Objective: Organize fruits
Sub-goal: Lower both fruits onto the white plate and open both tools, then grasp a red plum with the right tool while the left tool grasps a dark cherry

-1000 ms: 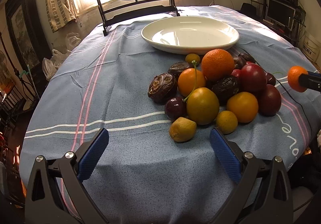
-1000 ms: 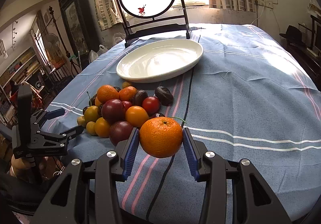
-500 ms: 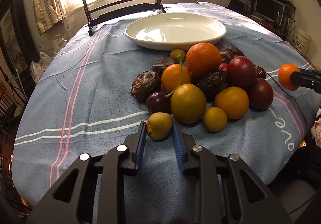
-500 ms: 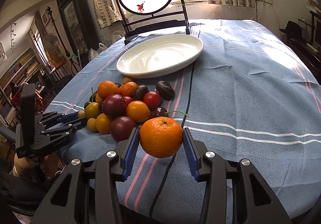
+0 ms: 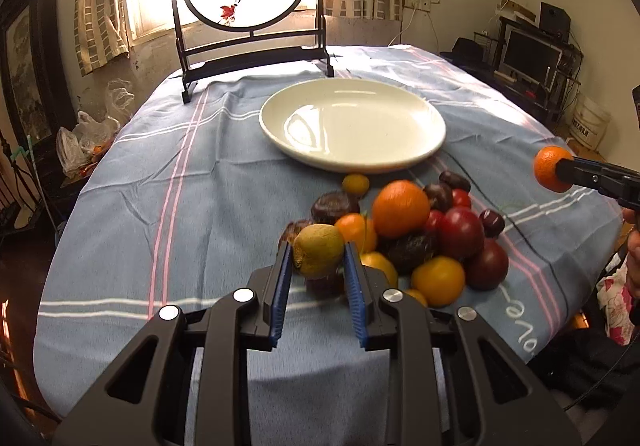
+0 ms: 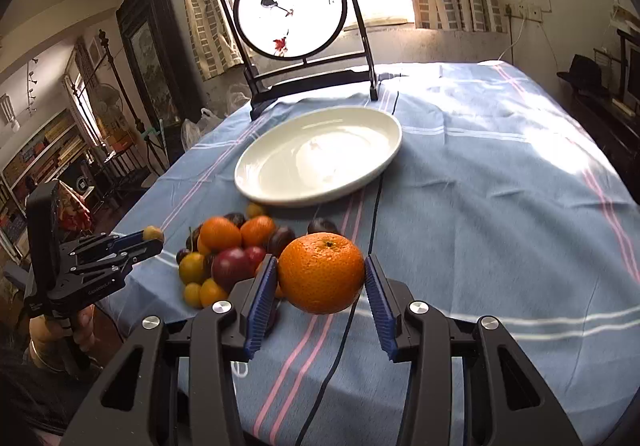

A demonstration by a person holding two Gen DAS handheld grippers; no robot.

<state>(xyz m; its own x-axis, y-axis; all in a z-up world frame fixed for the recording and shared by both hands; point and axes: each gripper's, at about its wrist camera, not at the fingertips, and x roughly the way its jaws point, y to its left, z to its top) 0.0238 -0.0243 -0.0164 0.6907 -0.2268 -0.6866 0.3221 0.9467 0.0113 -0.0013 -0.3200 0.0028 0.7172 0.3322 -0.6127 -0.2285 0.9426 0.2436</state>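
My left gripper [image 5: 316, 266] is shut on a small yellow-green fruit [image 5: 318, 256] and holds it lifted above the near edge of the fruit pile [image 5: 420, 242]. My right gripper [image 6: 320, 278] is shut on a big orange [image 6: 322, 272], held in the air right of the pile [image 6: 228, 254]. The left gripper with its fruit also shows in the right wrist view [image 6: 154, 235]. The right gripper's orange shows at the right edge of the left wrist view [image 5: 552, 168]. A white plate [image 5: 352, 150] stands behind the pile, with nothing on it.
A round painted screen on a black stand [image 5: 244, 6] stands at the table's far edge. A black cable [image 6: 352, 310] runs across the blue striped cloth. The table edge drops off close to both grippers.
My left gripper closed on the small yellow-green fruit and lifted it off the cloth. The right gripper rose and moved a little toward the plate with the orange.
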